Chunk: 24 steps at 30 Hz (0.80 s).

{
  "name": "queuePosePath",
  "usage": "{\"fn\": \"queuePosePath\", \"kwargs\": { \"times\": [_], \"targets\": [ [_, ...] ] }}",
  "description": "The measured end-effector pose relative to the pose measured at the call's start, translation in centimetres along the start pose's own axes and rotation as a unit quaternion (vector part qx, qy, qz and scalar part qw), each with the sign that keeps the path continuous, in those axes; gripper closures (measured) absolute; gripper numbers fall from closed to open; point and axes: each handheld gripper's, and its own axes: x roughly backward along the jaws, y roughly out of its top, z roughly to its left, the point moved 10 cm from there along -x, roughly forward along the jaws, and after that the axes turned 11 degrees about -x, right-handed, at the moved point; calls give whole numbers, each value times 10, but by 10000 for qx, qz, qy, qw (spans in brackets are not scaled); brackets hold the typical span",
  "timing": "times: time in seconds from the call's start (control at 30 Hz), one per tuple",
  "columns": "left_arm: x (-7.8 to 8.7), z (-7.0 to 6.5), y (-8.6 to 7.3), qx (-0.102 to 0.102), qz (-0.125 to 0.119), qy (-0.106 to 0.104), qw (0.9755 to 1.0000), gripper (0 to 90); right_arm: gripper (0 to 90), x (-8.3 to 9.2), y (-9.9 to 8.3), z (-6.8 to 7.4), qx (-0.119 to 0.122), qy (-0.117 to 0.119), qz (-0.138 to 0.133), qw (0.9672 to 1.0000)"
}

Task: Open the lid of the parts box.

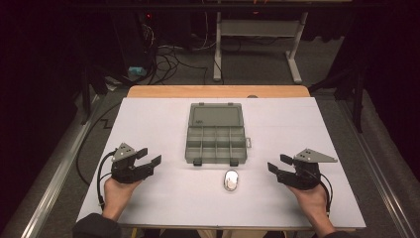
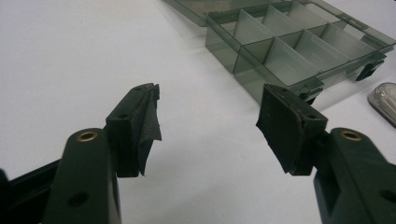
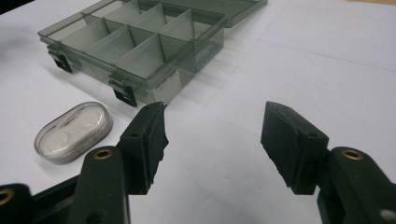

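1. White sheet covered the table (image 1: 148, 124); nothing on it looked moved yet, the work not begun.
2. Smoky plastic organizer box (image 1: 216, 134) lay open mid-table, compartments empty.
3. Small oval case (image 1: 231, 180) sat just in front of it, untouched.
4. Left gripper (image 1: 152, 157) and right gripper (image 1: 275, 164) hovered low at either side, pointing inward, jaws spread, nothing between them.

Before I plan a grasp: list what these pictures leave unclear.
- Small oval case: its contents are blurred behind the clear lid in the right gripper view and too small in the high view.
- Compartment box: the raised marking on its open lid is too small in the high view.
- Box's far end: cut off by the top edge in the left gripper view.
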Motion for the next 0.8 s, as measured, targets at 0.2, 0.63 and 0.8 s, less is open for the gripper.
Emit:
{"fn": "queuePosePath", "kwargs": {
  "times": [0.2,0.63,0.8],
  "targets": [
    [4,-1,-6,57,-51,18,10000,376,397,7,-10,-6,-74,-26,-34,10000],
    [13,1,-16,170,-132,77,9997,368,384,21,-21,-13,-149,-56,-203,9997],
    [17,2,-22,217,-139,110,9996,365,375,26,-26,-15,-191,-50,-259,9995]
  ]
}}
